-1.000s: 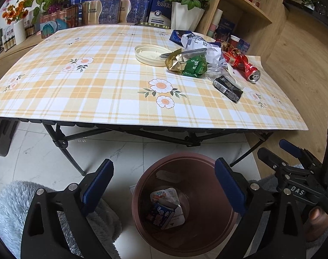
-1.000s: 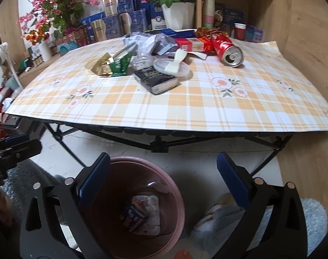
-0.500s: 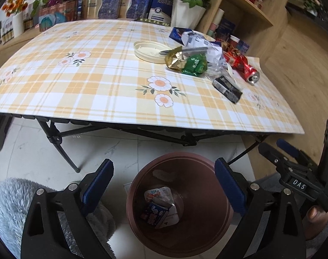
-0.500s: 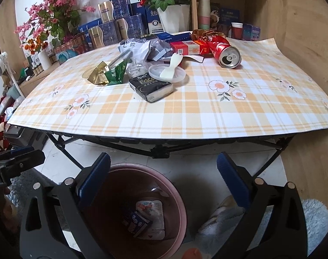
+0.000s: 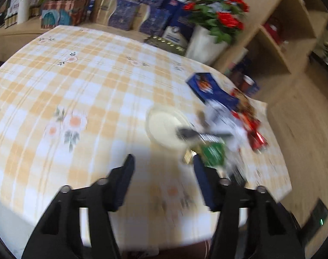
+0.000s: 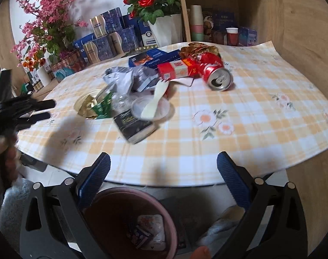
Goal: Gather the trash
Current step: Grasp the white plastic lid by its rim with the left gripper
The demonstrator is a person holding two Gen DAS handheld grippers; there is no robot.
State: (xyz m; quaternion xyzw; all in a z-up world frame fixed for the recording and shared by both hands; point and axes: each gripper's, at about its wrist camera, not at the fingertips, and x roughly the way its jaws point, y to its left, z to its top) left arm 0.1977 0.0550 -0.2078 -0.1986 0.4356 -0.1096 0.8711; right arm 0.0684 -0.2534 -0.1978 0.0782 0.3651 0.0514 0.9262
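- The table [image 6: 261,116] in its orange-check cloth carried the trash pile [image 6: 142,86] at the far middle.
- The brown bin [image 6: 112,213] stood on the floor below the near edge, wrappers inside.
- The left gripper [image 5: 164,172] hung over the cloth beside the pile; its jaws had just been closing, partly apart, with nothing between.
- The right gripper [image 6: 163,168] gaped wide above the bin, empty.
- A red can [image 6: 215,73] lay tipped over.

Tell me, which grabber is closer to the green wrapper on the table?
Left. The left gripper is over the table with the green wrapper just past its right finger. The right gripper hangs back at the table's near edge, above the bin.
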